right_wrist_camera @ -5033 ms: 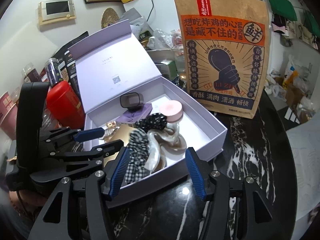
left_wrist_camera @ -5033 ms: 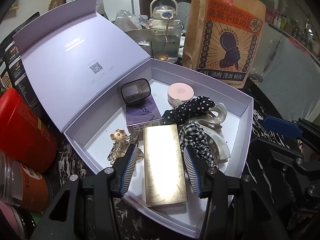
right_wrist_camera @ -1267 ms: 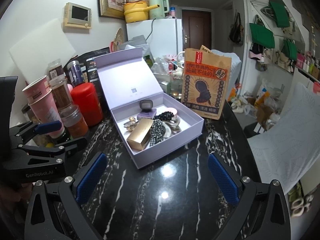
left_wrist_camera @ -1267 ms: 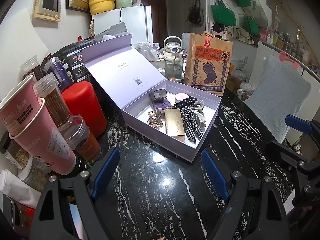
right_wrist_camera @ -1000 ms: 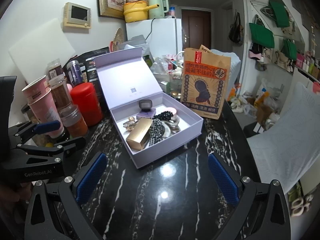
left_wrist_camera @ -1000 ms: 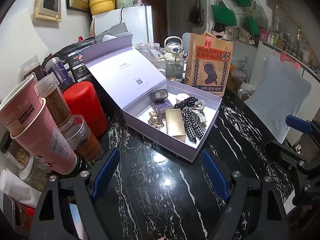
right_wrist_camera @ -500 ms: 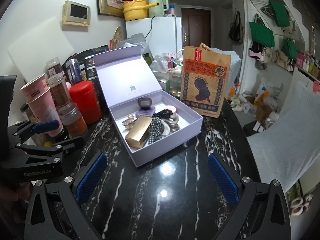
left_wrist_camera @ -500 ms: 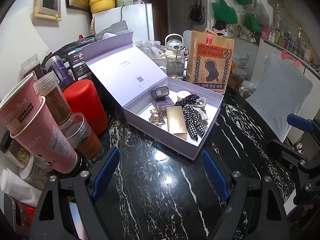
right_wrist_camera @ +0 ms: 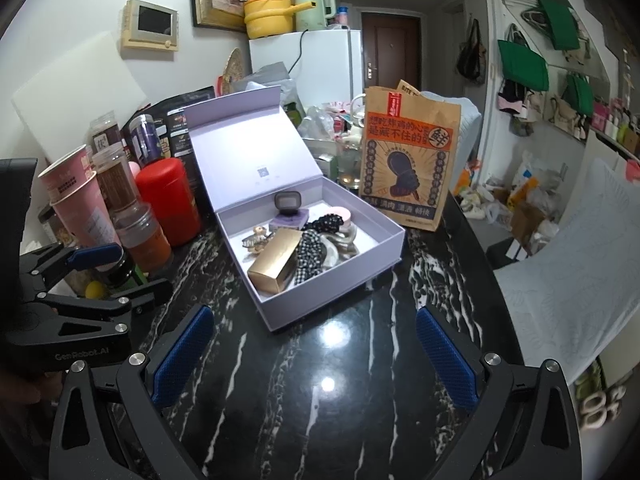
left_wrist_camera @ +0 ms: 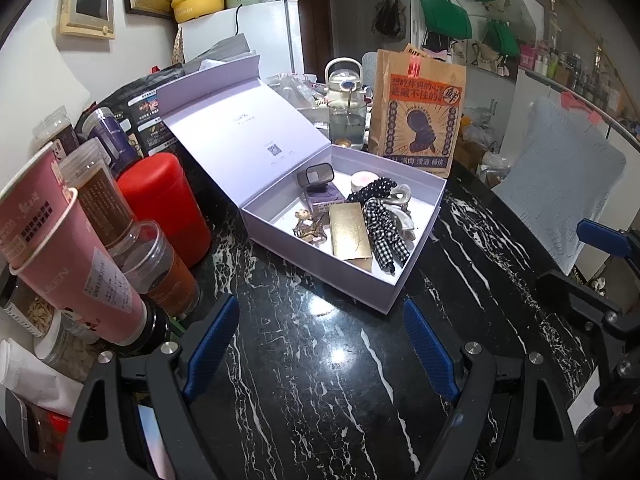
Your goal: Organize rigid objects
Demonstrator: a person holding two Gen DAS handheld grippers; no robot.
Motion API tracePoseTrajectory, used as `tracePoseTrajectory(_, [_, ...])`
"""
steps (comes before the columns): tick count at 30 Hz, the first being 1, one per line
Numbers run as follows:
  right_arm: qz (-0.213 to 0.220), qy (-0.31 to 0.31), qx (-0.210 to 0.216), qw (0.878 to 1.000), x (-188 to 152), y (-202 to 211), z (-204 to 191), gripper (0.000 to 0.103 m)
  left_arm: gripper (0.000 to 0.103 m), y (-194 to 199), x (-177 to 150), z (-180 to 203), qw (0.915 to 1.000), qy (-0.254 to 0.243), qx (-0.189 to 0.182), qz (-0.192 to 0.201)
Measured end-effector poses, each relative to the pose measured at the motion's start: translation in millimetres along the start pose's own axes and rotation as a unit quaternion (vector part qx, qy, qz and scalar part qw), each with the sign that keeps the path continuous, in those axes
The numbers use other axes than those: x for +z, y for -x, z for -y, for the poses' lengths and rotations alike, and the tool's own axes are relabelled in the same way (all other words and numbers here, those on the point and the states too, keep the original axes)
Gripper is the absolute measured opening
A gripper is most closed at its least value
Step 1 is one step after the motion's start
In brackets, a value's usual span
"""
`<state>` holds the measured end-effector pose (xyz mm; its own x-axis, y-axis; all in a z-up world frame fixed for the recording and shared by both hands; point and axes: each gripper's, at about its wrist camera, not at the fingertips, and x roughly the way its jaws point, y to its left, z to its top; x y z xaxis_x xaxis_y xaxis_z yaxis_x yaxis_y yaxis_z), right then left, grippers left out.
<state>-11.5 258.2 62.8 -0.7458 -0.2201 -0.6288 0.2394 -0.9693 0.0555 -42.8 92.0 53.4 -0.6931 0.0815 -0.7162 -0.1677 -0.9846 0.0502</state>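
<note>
Your left gripper (left_wrist_camera: 320, 344) wide open and empty, your right gripper (right_wrist_camera: 316, 360) likewise, both short of the lavender box (left_wrist_camera: 394, 280), gold box (left_wrist_camera: 350, 232) lying inside it beside checked scrunchie (left_wrist_camera: 384, 236).

left claw (left_wrist_camera: 318, 344): spread, empty | lavender box (left_wrist_camera: 320, 256): lid up | gold case (left_wrist_camera: 349, 230): inside box
</note>
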Motion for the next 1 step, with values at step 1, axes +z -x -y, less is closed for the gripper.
tracePoseTrajectory(1, [-0.002, -0.002, -0.001, 1.0, -1.1, -1.7, 1.4, 0.103, 0.084, -3.2, -1.1, -0.7, 1.0, 0.002, 0.0, -0.004])
